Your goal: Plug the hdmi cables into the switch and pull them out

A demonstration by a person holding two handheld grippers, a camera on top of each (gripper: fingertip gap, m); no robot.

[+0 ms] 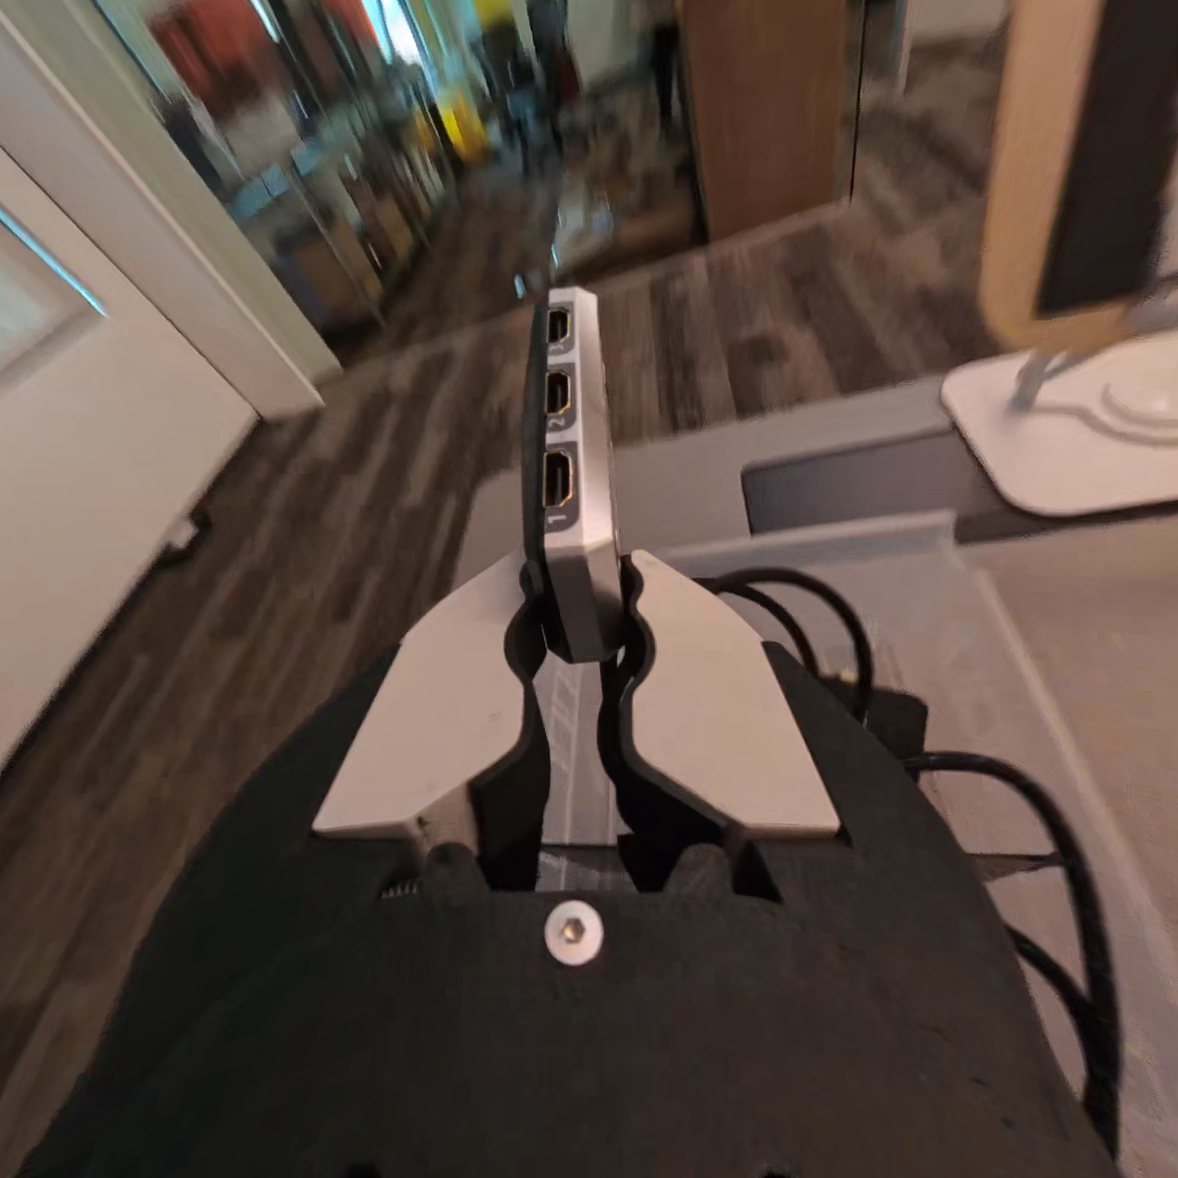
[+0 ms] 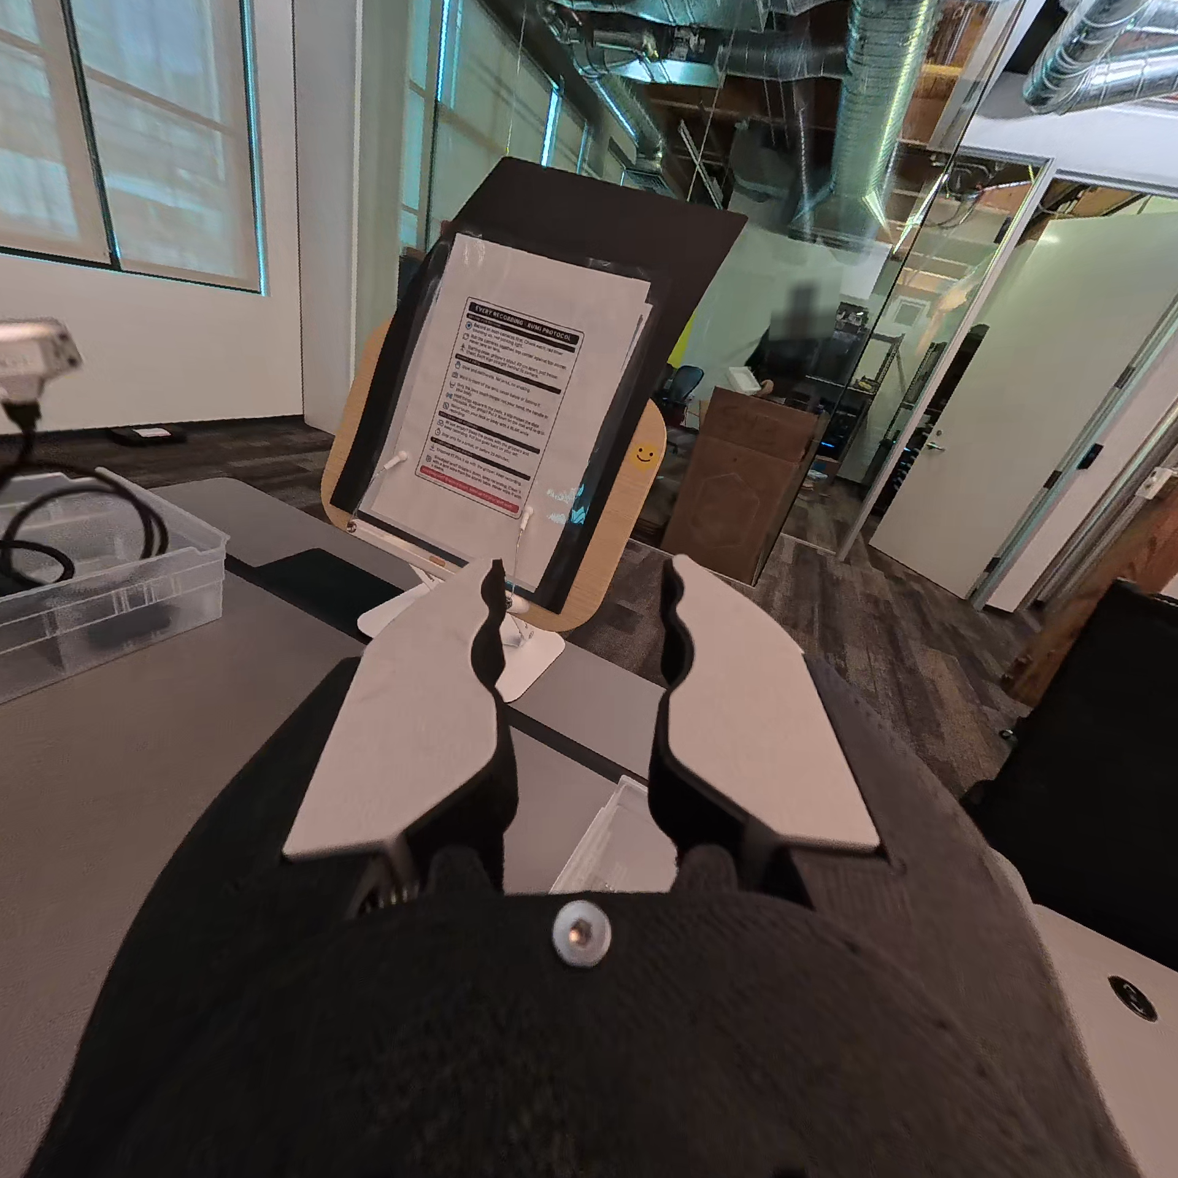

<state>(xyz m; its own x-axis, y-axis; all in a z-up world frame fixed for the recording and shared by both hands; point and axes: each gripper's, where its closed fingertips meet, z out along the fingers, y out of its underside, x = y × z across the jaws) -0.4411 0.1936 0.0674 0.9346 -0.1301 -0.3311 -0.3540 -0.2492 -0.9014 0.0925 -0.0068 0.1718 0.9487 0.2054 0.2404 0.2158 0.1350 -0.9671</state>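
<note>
My left gripper [image 1: 577,577] is shut on the HDMI switch [image 1: 583,440], a silver and black box held on edge in the air. Its three numbered ports [image 1: 556,484] face the camera and are empty. Black HDMI cables [image 1: 822,612] lie coiled below it on the right, inside a clear tray. In the right wrist view my right gripper [image 2: 580,589] is open and empty above the grey table. The switch [image 2: 35,357] shows at the far left edge there, with a black cable [image 2: 25,414] hanging from its underside into the clear tray [image 2: 127,574].
A document stand [image 2: 497,408] with a printed sheet on a white base [image 1: 1058,427] stands at the table's far edge. A clear plastic piece [image 2: 612,841] lies under the right gripper. A black chair [image 2: 1083,733] is at the right. Glass walls and wood floor lie beyond.
</note>
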